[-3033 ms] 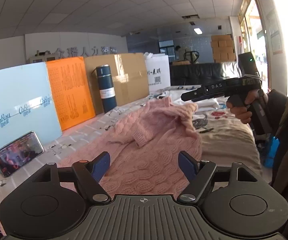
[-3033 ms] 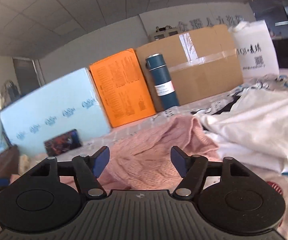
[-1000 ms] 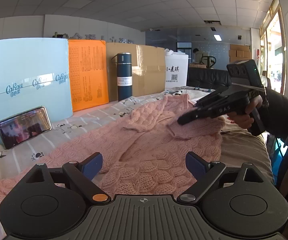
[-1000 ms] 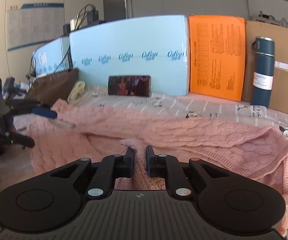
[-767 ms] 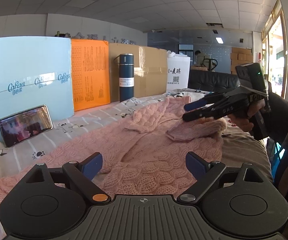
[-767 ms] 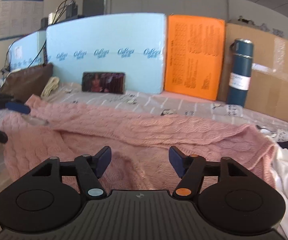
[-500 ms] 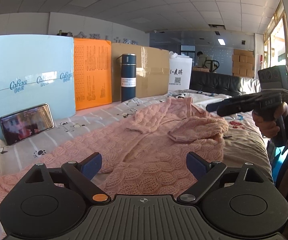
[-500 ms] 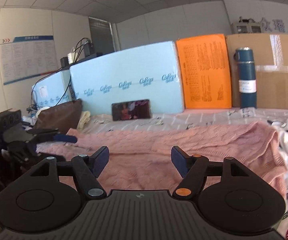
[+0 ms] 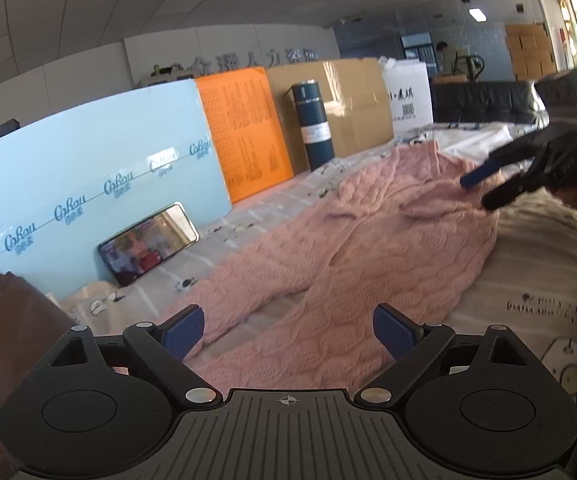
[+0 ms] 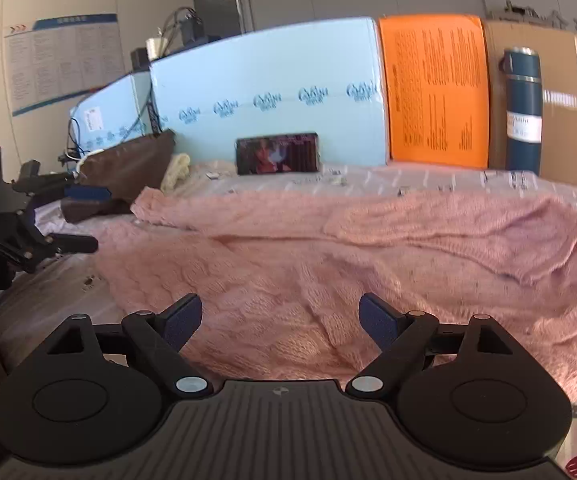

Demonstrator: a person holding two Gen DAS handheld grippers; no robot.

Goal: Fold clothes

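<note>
A pink cable-knit sweater (image 9: pixel 368 256) lies spread along the bed; in the right wrist view (image 10: pixel 328 256) it fills the middle, one sleeve reaching left. My left gripper (image 9: pixel 288 332) is open and empty just above the sweater's near end. My right gripper (image 10: pixel 278 324) is open and empty over the sweater's body. The right gripper also shows in the left wrist view (image 9: pixel 484 190), open at the sweater's far end. The left gripper shows in the right wrist view (image 10: pixel 82 218), open beside the sleeve end.
A phone (image 9: pixel 148 242) leans on a light-blue foam board (image 9: pixel 88 192). An orange board (image 9: pixel 248 128), a dark-blue flask (image 9: pixel 314 122) and a cardboard box (image 9: pixel 352 100) stand along the back. A brown bag (image 10: pixel 128 168) sits left. White clothes (image 9: pixel 476 140) lie beyond the sweater.
The right gripper let go of the sweater fold about a second ago and stays open; it has dropped back toward the sweater's far end. The left gripper has pulled back toward the sweater's near end.
</note>
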